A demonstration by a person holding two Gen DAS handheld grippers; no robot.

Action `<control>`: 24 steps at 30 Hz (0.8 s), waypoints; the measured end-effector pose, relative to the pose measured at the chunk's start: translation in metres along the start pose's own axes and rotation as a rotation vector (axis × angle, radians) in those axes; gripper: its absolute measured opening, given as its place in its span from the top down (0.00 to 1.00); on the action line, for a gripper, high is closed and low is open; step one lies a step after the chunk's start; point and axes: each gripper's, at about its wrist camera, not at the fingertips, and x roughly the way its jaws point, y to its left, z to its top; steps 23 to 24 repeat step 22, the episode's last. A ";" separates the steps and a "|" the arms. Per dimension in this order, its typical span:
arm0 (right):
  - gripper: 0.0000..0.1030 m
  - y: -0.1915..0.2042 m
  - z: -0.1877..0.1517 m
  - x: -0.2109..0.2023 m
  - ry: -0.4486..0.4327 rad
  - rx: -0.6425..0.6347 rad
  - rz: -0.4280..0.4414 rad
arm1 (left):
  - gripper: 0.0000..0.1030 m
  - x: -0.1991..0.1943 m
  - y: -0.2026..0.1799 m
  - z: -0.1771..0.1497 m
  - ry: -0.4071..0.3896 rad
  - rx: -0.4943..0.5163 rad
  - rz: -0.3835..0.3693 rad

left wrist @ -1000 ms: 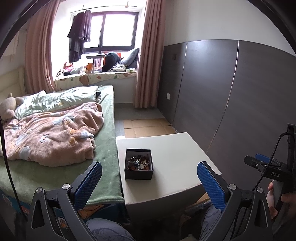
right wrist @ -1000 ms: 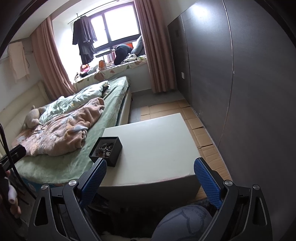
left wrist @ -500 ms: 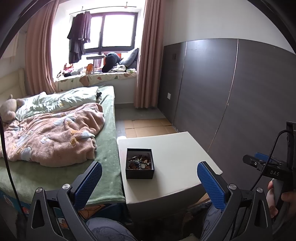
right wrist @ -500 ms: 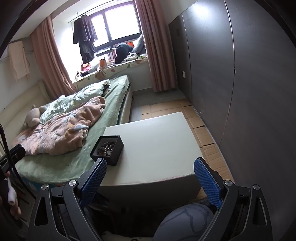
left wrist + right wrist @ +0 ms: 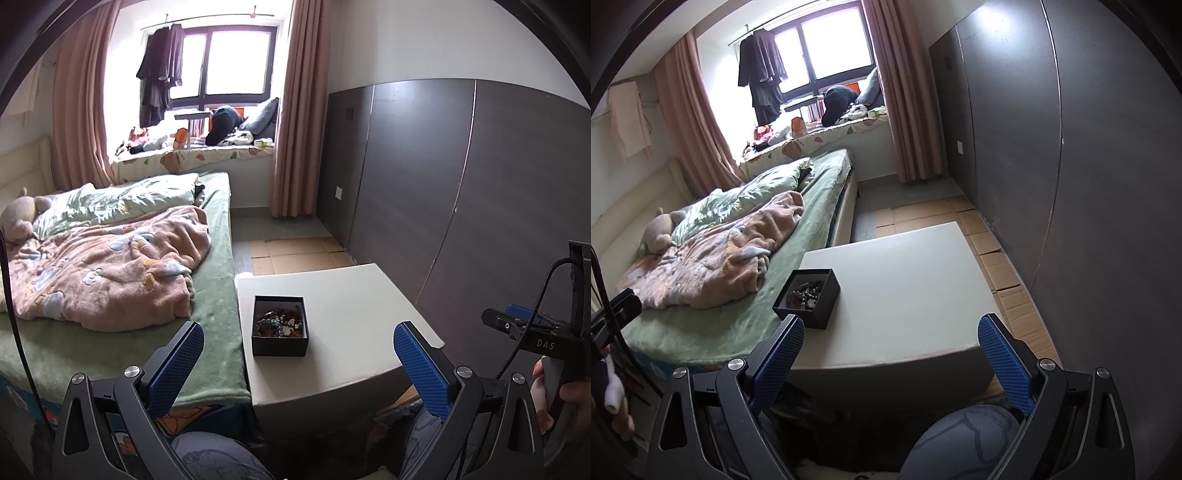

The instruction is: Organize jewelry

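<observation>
A small open black box [image 5: 279, 325] holding a tangle of beaded jewelry [image 5: 281, 322] sits near the left front edge of a low white table [image 5: 351, 299]. It also shows in the right wrist view [image 5: 808, 297], with the jewelry [image 5: 806, 291] inside, on the same table [image 5: 905, 273]. My left gripper [image 5: 298, 349] is open and empty, held short of the table's front edge, roughly in line with the box. My right gripper [image 5: 891, 346] is open and empty, in front of the table, to the right of the box. The right gripper also shows at the right edge of the left wrist view [image 5: 532, 328].
A bed [image 5: 110, 258] with a pink blanket and green sheet runs along the table's left side. A dark panelled wall [image 5: 461, 192] stands to the right. Cardboard sheets [image 5: 997, 258] cover the floor beyond and beside the table. My knee [image 5: 964, 439] is below the right gripper.
Both grippers have edged slightly closer to the table and a little lower; the box sits a touch larger in both views. Both stay open and empty.
</observation>
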 end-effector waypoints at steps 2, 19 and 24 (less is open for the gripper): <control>0.07 0.001 0.000 0.000 0.000 0.000 0.001 | 0.00 0.000 0.002 -0.001 0.002 -0.002 0.005; 0.07 0.008 -0.002 0.014 0.037 0.002 0.002 | 0.00 0.005 0.006 0.002 0.008 0.014 0.001; 0.07 0.007 -0.001 0.019 0.042 0.011 0.002 | 0.00 0.010 0.007 0.004 0.016 0.021 0.001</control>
